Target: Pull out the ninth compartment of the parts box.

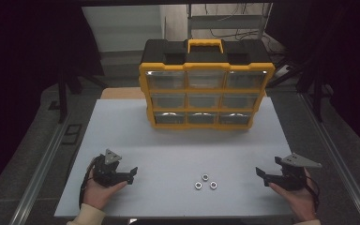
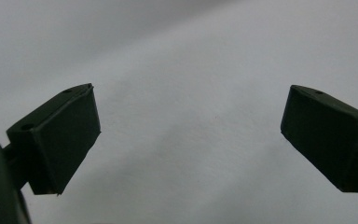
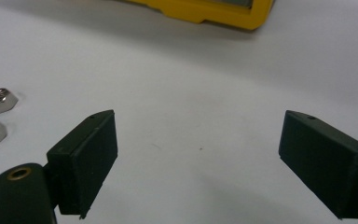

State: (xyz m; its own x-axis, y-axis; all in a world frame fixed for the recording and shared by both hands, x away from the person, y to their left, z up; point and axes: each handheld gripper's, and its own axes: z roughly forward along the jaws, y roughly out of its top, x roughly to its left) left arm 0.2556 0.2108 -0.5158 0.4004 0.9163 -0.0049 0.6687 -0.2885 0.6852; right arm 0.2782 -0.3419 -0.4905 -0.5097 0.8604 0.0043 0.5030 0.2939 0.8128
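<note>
Three steel hex nuts point(image 1: 205, 182) lie close together on the white tabletop point(image 1: 122, 136), near its front edge. Left of them, a hand holds my left gripper point(image 1: 131, 175), jaws pointing right toward the nuts and standing open. In the left gripper view the left gripper point(image 2: 191, 126) has only bare white surface between its jaws. At the front right my right gripper point(image 1: 264, 176) points left and is open and empty. In the right gripper view the right gripper point(image 3: 198, 149) has two of the nuts point(image 3: 0, 100) off to the left of its jaws.
A yellow and black organizer box point(image 1: 205, 98) with a carry handle and several clear drawers stands at the back middle of the tabletop. Its yellow bottom edge point(image 3: 214, 11) shows in the right gripper view. Metal rails point(image 1: 42, 168) run along both sides.
</note>
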